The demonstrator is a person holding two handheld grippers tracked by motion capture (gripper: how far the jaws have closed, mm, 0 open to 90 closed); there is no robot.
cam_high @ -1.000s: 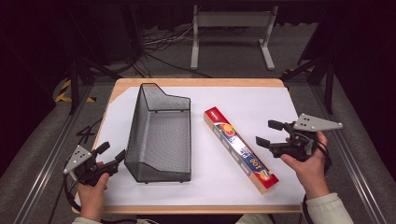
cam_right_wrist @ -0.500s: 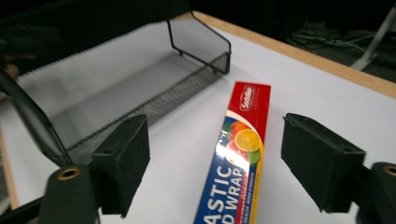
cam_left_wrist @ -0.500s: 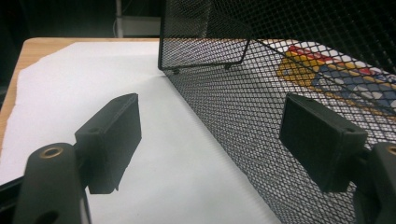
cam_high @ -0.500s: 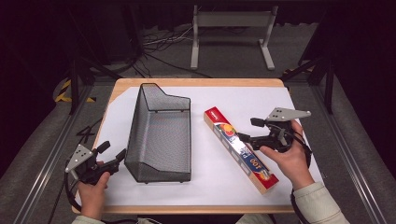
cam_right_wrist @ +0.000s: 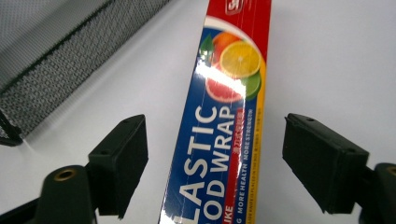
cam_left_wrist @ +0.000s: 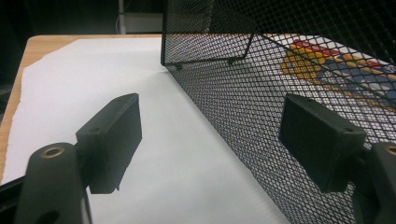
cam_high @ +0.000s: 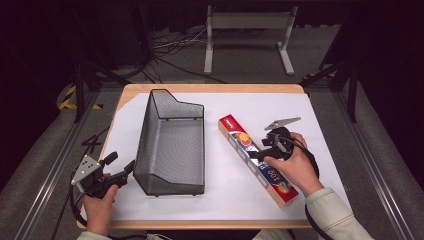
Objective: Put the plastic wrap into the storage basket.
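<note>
Plastic wrap box (cam_right_wrist: 224, 126) lying diag. at centre-right of high view; "LASTIC", "OD WRAP", "MORE HEALTH" read on blue face, citrus pic, red end. Right claw (cam_right_wrist: 215, 163) spread wide, jaws straddling box, not touching. Left claw (cam_left_wrist: 210, 140) open at lower left, beside mesh basket (cam_high: 172, 145). Wood tabletop (cam_high: 210, 89) covered w/ white sheet (cam_high: 220, 190). Dark room; cables on grey floor (cam_high: 240, 60) at top.

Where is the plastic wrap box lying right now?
In the high view the plastic wrap box lies diagonally on the white sheet, right of the mesh basket, with the open right gripper over its middle.
</note>
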